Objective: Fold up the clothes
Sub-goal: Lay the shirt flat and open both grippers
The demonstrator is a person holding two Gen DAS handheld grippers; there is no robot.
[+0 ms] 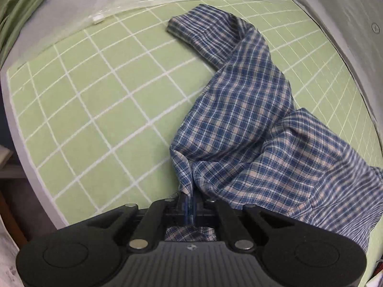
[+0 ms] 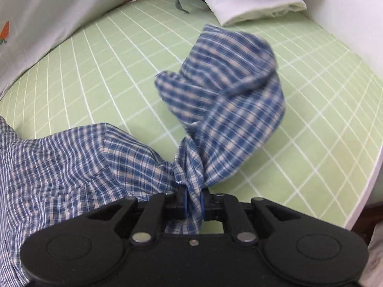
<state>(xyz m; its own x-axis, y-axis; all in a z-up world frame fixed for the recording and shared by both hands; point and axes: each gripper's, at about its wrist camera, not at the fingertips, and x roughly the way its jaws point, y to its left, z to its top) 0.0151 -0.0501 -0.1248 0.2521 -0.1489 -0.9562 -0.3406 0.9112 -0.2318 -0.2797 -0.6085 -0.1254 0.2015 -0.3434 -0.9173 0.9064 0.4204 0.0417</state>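
Your left gripper (image 1: 190,205) pinches the plaid shirt (image 1: 241,119). Your right gripper (image 2: 193,203) clamps another bunch of it above the green grid mat (image 2: 95,76).

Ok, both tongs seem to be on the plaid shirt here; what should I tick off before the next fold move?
1. Left tongs shut on plaid shirt: ok.
2. Right tongs shut on the shirt: ok.
3. Shirt spread flat for folding: not ok, bunched and twisted.
4. Sleeve straightened: not ok, curled.
5. Bare green grid mat beside the shirt: ok.
6. Which shirt parts are gripped: cannot tell.
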